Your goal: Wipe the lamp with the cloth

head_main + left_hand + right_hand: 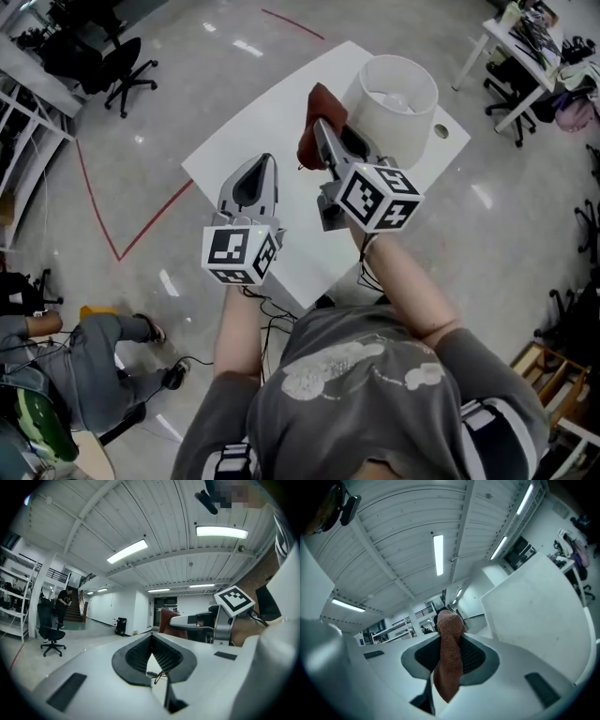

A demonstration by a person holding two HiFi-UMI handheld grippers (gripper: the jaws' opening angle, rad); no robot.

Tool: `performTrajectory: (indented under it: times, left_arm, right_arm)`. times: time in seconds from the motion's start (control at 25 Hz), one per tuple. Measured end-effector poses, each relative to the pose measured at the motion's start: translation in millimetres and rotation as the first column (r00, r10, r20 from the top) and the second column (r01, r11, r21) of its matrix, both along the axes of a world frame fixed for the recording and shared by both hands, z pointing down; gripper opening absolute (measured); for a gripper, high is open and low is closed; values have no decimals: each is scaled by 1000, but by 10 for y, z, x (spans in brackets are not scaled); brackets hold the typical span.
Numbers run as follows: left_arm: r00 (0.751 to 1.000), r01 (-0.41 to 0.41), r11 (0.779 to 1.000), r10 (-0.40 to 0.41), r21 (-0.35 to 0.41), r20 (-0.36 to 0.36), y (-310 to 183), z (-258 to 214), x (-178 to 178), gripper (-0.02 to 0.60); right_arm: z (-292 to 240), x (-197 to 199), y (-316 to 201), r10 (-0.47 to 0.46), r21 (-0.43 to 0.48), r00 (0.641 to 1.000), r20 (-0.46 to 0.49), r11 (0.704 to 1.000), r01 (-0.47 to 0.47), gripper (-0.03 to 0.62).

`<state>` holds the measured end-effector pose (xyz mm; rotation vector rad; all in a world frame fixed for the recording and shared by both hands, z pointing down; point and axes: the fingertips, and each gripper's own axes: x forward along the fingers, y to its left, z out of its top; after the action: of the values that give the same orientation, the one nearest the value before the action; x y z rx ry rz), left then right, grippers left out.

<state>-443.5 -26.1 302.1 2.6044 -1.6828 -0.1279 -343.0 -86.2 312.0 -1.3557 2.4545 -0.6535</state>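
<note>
The right gripper [323,131], jaws clenched on the cloth [323,98], hovers just beside the lamp [398,94], which stands upright on the desk [258,127], and is nearer the lamp than the left gripper [261,169], whose jaws are closed on nothing.

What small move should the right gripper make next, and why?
Probably ease the right gripper sideways until the brown cloth meets the lampshade. Its jaws are shut on the cloth, which sits close beside the white shade and seems not to touch it yet.
</note>
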Motion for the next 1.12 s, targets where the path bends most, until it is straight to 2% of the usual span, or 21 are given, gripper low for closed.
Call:
performTrajectory:
  times: [0.16,0.32,0.44,0.52,0.76,1.12]
  left_arm:
    - [1000,-29,999,29,22,2,-195,-109,-11,8]
    - [999,-47,998,46,42,6,-349,-214,-50,8]
    - [998,-61,997,61,40,-4,-429,-180,-27,8]
    - [998,-68,997,68,32,-4,-471,-90,-12,8]
    - [997,-79,997,79,-11,-18,-462,179,-28,8]
    - [998,-56,994,52,-94,-42,-356,581,-160,8]
  right_arm:
    - [-158,27,-218,93,-1,993,68,996,-93,91]
    - [-316,6,-386,131,-13,981,146,991,-130,91]
    - [-388,127,-472,199,2,968,153,980,-201,91]
    - [-299,187,-533,234,-18,958,166,972,-234,91]
    - [-52,168,-567,264,-78,946,190,964,-254,91]
    - [503,67,-471,265,-181,956,126,954,-240,91]
